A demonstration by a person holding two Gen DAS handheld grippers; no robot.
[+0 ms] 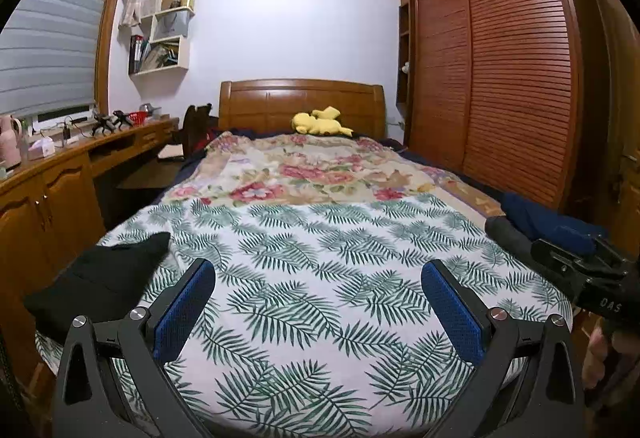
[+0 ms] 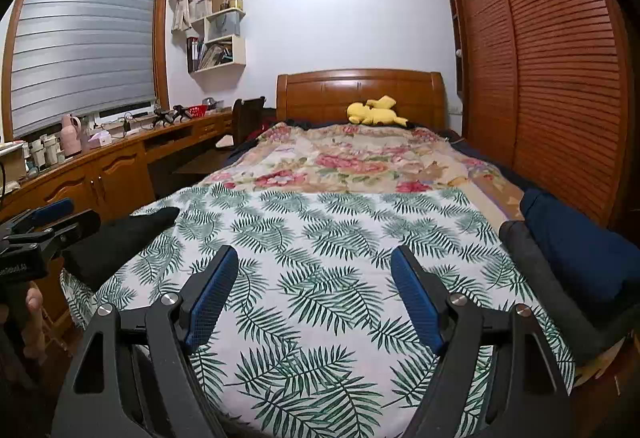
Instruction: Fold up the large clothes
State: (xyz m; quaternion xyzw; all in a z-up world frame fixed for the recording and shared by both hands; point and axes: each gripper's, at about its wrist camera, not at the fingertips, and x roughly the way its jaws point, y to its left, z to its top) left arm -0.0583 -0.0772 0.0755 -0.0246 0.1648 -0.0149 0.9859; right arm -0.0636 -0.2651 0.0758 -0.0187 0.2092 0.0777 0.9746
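Observation:
My left gripper is open with nothing between its blue pads, held over the near end of the bed's palm-leaf sheet. My right gripper is open and empty too, above the same sheet. A black garment lies on the bed's left edge, left of both grippers. On the right edge a dark blue folded garment rests beside a grey one; the left wrist view shows the blue and the grey as well. Each view catches the other gripper at its side edge.
A floral blanket covers the far half of the bed, with a yellow plush toy at the wooden headboard. A slatted wardrobe runs along the right. A cluttered wooden desk and a chair stand on the left.

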